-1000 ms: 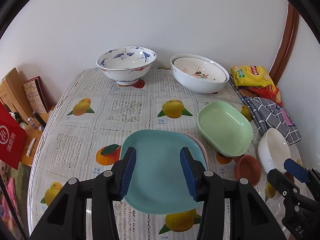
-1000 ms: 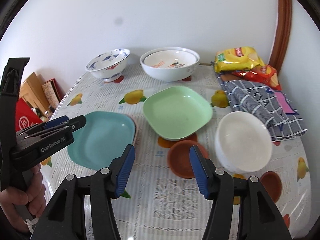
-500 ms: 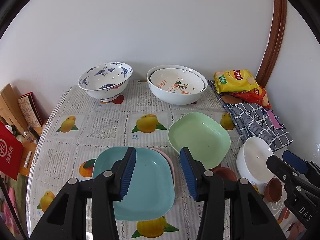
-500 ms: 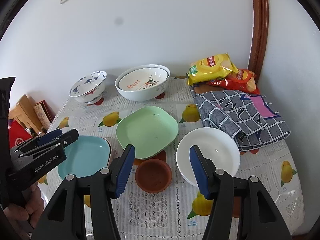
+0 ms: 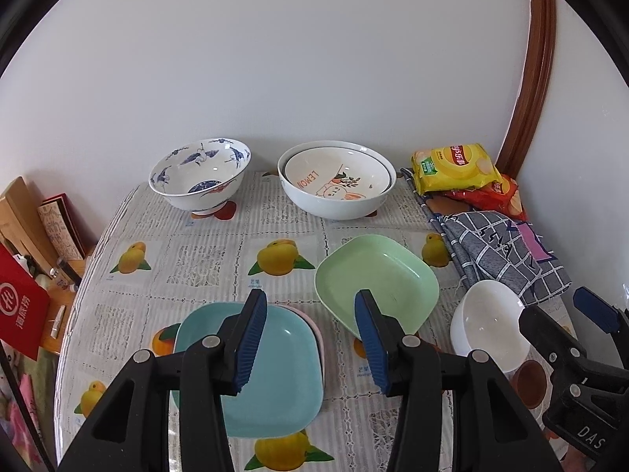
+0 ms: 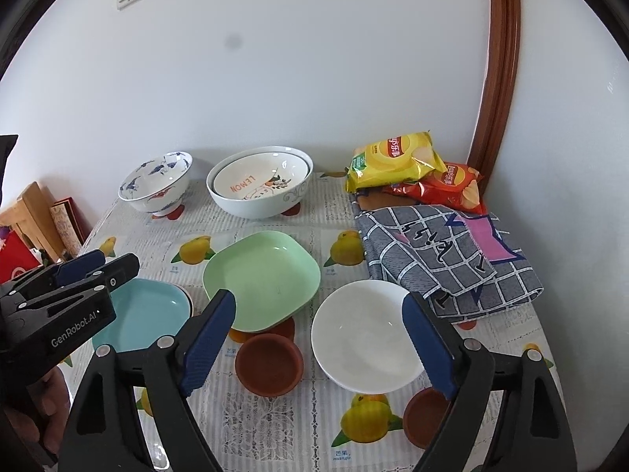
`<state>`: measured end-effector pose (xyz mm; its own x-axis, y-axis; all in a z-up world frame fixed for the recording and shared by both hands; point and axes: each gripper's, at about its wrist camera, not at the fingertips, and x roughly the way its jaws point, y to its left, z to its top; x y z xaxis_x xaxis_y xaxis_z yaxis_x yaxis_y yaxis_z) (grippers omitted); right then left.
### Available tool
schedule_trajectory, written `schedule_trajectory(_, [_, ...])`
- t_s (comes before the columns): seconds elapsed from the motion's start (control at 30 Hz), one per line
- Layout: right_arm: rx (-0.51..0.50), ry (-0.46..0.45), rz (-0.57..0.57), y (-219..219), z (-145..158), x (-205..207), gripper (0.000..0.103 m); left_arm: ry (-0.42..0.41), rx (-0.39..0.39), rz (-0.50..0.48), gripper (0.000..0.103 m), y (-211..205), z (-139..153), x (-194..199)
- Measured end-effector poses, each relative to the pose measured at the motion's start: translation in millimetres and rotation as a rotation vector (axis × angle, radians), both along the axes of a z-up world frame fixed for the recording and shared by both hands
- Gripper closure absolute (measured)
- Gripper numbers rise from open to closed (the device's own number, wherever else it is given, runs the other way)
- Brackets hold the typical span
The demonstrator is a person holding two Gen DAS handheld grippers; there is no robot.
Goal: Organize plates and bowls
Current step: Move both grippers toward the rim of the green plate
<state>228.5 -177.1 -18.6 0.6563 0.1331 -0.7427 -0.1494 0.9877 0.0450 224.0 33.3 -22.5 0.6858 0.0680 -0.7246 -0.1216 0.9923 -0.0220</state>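
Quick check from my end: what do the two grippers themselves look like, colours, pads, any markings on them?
Both are black plastic clamp-style bodies with silver rivets. The left gripper and right gripper each carry two fingers faced with ribbed blue pads. White lettering reads "GenRobot.AI" on the left gripper's side in the right wrist view; "DAS" shows on the right one in the left wrist view. No cables visible.

A: Plates: one teal plate (image 5: 275,373), one pale green plate (image 6: 262,280). Bowls?

B: White bowl (image 6: 365,334); blue-and-white bird bowl (image 5: 200,175); two terracotta dishes (image 6: 269,364) (plain). Tablecloth (image 5: 204,251): grey lace print, yellow fruit.
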Motion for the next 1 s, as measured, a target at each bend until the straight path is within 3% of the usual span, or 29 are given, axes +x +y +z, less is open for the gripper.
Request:
schedule_trajectory(0.1, [0.035, 0.002, -0.013, -5, -1, -1, 0.012, 0.012, 0.003, 0.004, 0.055, -1, -2, 1])
schedule_trajectory(0.27, [0.076, -0.085, 0.015, -10, 4, -7, 0.012, 0.009, 0.007, -0.001, 0.048, -5, -1, 1])
schedule_trajectory(0.33, [0.070, -0.108, 0.032, -10, 6, -8, 0.012, -0.004, -0.002, -0.003, 0.034, -7, 2, -1])
schedule_trajectory(0.47, [0.052, -0.112, 0.044, -8, 7, -8, 0.012, -0.030, -0.002, -0.037, 0.033, -13, 7, -4])
schedule_trajectory(0.6, [0.035, -0.119, 0.037, -9, 6, -8, 0.012, -0.058, -0.055, -0.078, 0.033, -13, 10, -8])
schedule_trajectory(0.73, [0.090, -0.099, 0.008, -17, 4, -4, 0.012, -0.077, -0.048, -0.063, 0.034, -14, 12, -9])
schedule_trajectory(0.87, [0.068, -0.096, -0.015, -20, 2, 0, 0.012, -0.093, -0.045, -0.055, 0.034, -12, 15, -8])
schedule_trajectory(1.0, [0.084, -0.085, -0.010, -22, 3, 6, 0.012, -0.058, -0.053, -0.044, 0.034, -8, 14, 1])
